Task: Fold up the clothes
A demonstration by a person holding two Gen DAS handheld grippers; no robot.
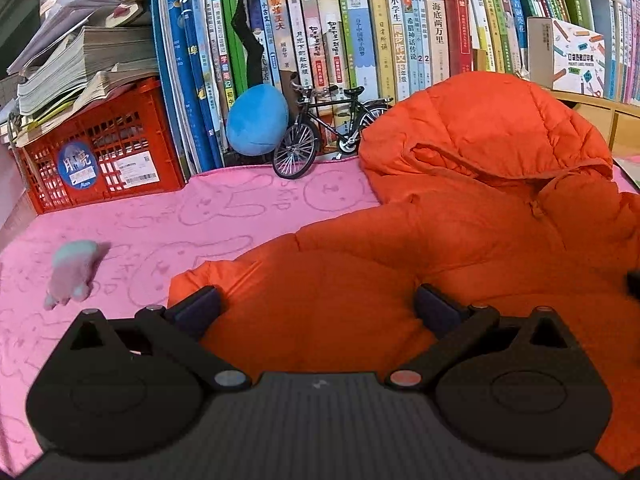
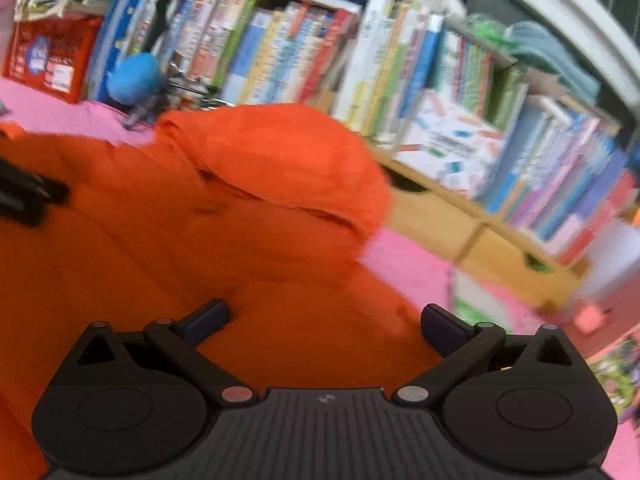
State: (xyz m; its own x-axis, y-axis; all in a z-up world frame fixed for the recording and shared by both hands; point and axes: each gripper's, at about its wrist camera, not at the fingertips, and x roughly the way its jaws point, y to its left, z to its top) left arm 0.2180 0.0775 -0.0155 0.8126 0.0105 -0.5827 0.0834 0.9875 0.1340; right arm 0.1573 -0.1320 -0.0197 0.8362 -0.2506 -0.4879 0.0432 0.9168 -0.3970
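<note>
An orange puffy hooded jacket (image 1: 460,232) lies spread on the pink blanket (image 1: 140,224), its hood (image 1: 500,128) toward the bookshelf. My left gripper (image 1: 318,306) hangs open just above the jacket's left sleeve, with only fabric showing between its fingers. In the right wrist view the same jacket (image 2: 200,220) fills the left and middle, hood (image 2: 288,160) at the centre. My right gripper (image 2: 324,318) is open over the jacket's right edge, holding nothing. The right view is blurred by motion. A dark edge of the left gripper's body (image 2: 24,196) shows at far left.
A bookshelf full of books (image 1: 360,32) runs along the back. A red crate (image 1: 100,156) with stacked papers stands at the left. A blue plush ball (image 1: 258,120) and a model bicycle (image 1: 328,128) sit by the shelf. A small pale plush toy (image 1: 72,272) lies on the blanket.
</note>
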